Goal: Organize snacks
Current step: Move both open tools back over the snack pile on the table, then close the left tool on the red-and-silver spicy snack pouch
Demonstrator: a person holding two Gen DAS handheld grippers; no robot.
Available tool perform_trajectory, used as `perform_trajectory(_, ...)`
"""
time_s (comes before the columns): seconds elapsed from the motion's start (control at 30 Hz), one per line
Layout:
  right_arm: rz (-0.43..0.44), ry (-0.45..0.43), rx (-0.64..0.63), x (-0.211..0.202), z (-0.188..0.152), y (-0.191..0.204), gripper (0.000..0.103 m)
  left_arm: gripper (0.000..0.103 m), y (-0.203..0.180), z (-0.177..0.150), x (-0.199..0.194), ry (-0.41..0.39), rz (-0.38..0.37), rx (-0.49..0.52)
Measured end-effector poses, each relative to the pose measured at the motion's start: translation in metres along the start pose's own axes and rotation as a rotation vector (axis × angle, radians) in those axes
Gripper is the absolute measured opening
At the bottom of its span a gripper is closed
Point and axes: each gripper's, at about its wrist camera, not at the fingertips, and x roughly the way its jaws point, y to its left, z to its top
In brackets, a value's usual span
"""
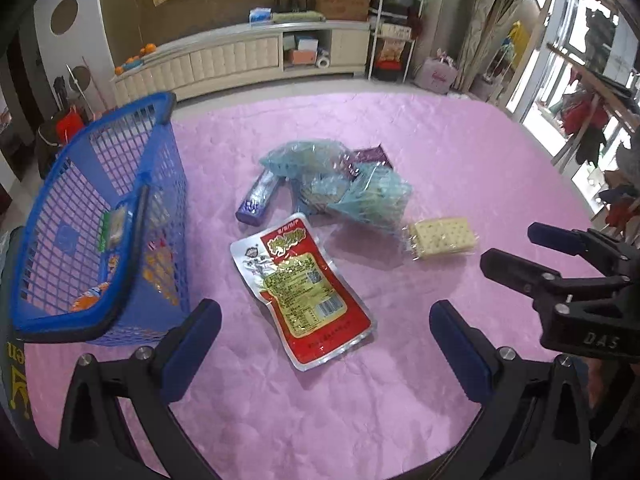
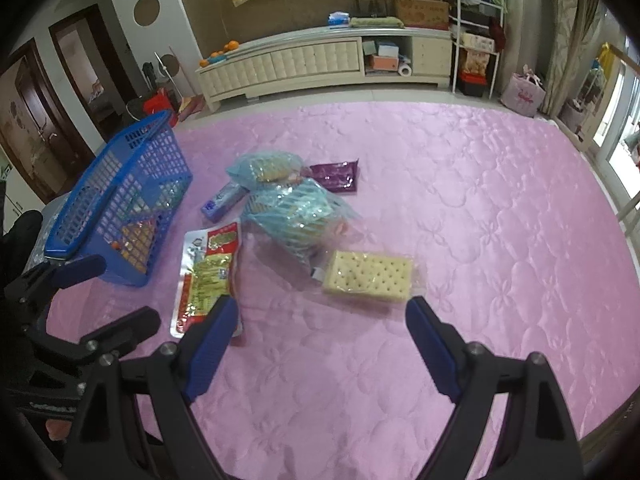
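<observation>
Both grippers hang spread and empty above the pink quilt [image 2: 460,200] — left gripper [image 1: 325,332] over the red pouch [image 1: 300,292], right gripper [image 2: 322,320] near the cracker pack [image 2: 368,275] — blue basket [image 1: 92,216] alongside.

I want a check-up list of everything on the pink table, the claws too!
Surface: pink quilted cover, wrinkled.
Job's things: blue basket at left, some snacks inside; red pouch, cracker pack, teal bags, dark purple packet and blue-purple stick pack lie loose.
Clutter: nothing seen.
Claws: left claw open, empty; right claw open, empty.
Cables: nothing seen.
Surroundings: cream cabinet, shelf rack, yellow cloth on wall.
</observation>
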Motion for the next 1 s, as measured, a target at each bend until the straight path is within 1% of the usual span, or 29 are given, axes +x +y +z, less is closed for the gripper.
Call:
perform_trajectory(0.13, 0.004, 0.021, -0.002, 0.019, 0.001, -0.001, 0.089, 0.103, 0.008, 0.002, 0.019, 0.033, 0.018, -0.042)
perform_trajectory(0.23, 0.008, 0.041, 0.003, 0.034, 0.004, -0.002, 0.089, 0.103, 0.014, 0.004, 0.034, 0.062, 0.007, -0.067)
perform_trajectory(0.4, 0.008, 0.061, -0.002, 0.054, 0.009, -0.005, 0.089, 0.103, 0.02, 0.009, 0.054, 0.094, -0.004, -0.074)
perform_trajectory(0.6, 0.008, 0.079, -0.003, 0.071, 0.012, -0.012, 0.089, 0.103, 0.031, 0.012, 0.077, 0.131, -0.006, -0.135)
perform_trajectory(0.73, -0.004, 0.083, -0.007, 0.08, 0.012, -0.015, 0.089, 0.103, 0.031, 0.01, 0.092, 0.172, -0.02, -0.135)
perform_trajectory(0.87, 0.006, 0.075, -0.005, 0.083, 0.009, -0.018, 0.089, 0.103, 0.027, 0.01, 0.106, 0.197, -0.002, -0.119)
perform_trajectory(1.0, -0.005, 0.075, -0.019, 0.087, 0.009, -0.017, 0.089, 0.103, 0.025, 0.011, 0.116, 0.214, 0.027, -0.135)
